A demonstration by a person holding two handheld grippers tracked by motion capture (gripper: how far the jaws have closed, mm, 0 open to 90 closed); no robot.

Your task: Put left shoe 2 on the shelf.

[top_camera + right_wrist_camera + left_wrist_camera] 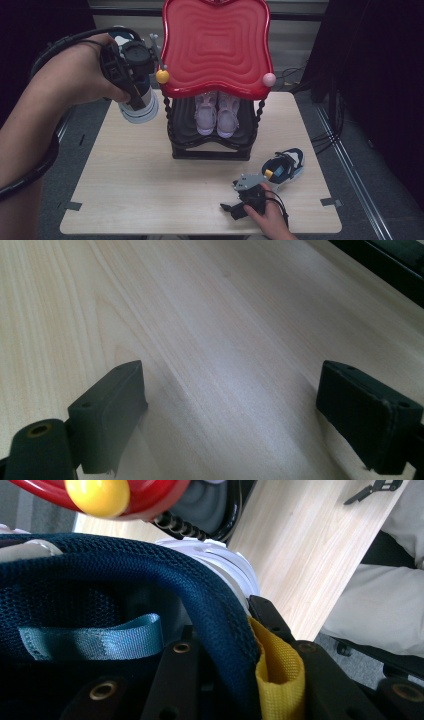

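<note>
The left gripper (131,75) has its black jaws clamped on the navy mesh collar of a white-soled sneaker (150,575), one jaw inside, one outside beside its yellow webbing tab, raised by the glossy red ridged tray (215,47) of a two-tier rack. The right gripper (235,415) rests with jaws spread apart over the pale wood surface (210,320). Two pink sneakers (216,112) stand below; another navy sneaker (284,167) lies nearby.

A pale wooden worktop (150,185) is set on a grey floor (360,165). Dark curtains (380,60) are hung at both sides. Black cables (325,135) are laid on the floor at the right. Grey tape (331,202) is stuck by the worktop corners.
</note>
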